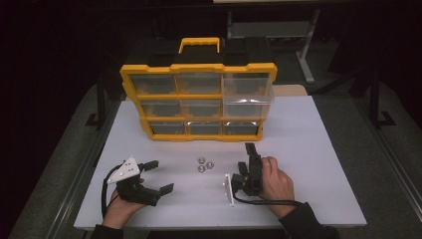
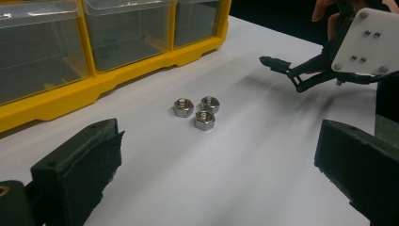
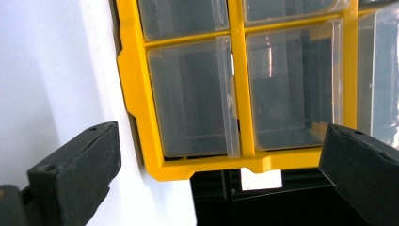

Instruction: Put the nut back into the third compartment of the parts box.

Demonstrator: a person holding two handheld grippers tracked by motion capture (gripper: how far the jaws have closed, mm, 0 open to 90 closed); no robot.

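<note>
Both grippers, left [image 1: 158,175] and right [image 1: 252,155], gape wide, holding nothing; those three hex nuts [image 2: 196,111] sit touching, so a sloppy pinch probably scatters them.

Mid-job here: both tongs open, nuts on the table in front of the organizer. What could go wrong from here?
1. The three small steel hex nuts lie touching; the open left tongs might nudge neighbours while picking one.
2. The clear plastic top-right drawer of the yellow organizer juts out; the right tongs could bump it.
</note>
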